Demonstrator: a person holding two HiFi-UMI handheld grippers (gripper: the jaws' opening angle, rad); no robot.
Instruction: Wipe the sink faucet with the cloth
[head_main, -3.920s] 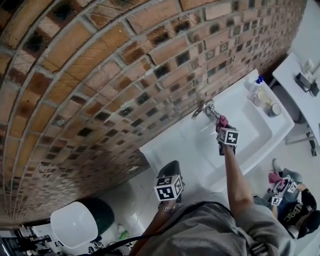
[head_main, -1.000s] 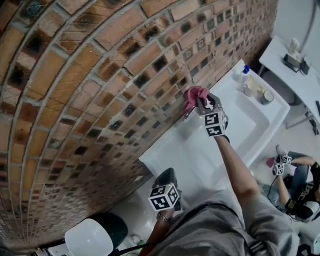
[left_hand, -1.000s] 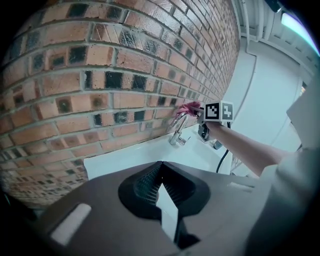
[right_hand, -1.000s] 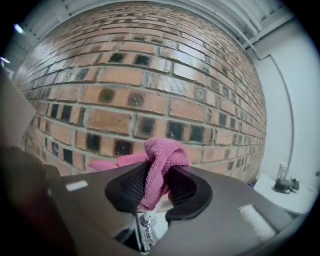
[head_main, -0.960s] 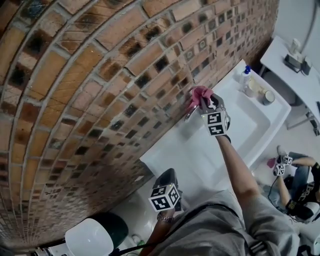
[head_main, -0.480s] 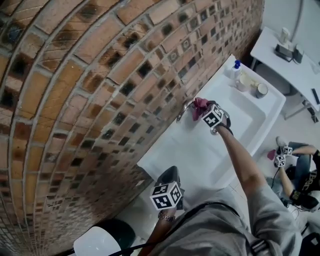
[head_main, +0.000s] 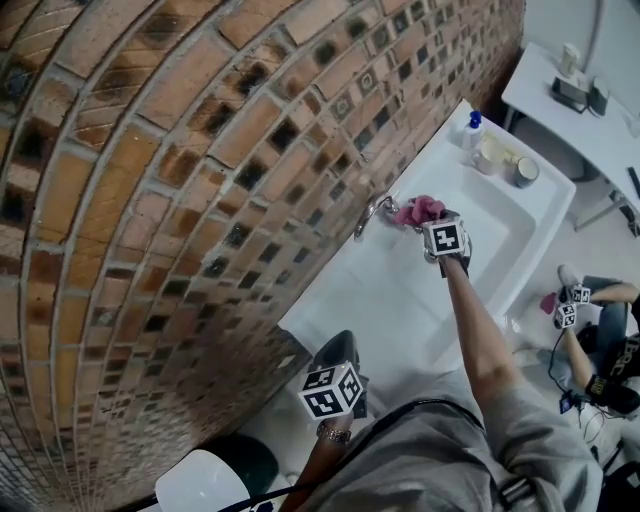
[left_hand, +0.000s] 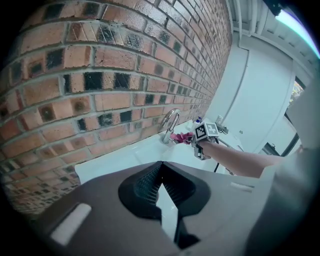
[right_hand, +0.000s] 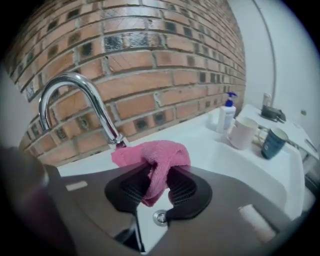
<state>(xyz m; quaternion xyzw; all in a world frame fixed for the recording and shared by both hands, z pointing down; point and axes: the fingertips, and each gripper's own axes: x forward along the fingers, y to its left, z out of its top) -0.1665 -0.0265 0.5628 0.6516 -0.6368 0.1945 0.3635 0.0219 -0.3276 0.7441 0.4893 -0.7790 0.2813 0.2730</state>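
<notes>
Over the white sink (right_hand: 200, 131), the right gripper (right_hand: 159, 175) has its jaws pinched on a fold of the pink cloth (right_hand: 157, 156). The cloth bunches above the jaws and one tail hangs down between them. Its left corner lies right at the mouth of the curved chrome faucet (right_hand: 82, 90); whether the two touch cannot be told. Behind the faucet rises the brick wall (right_hand: 150, 50). Farther right on the sink's ledge stand a pump bottle (right_hand: 227, 114), a pale mug (right_hand: 242, 133) and a dark blue mug (right_hand: 274, 143). The left gripper (left_hand: 160, 170) is held low, well apart from the faucet, its jaws closed tip to tip with nothing between them.
</notes>
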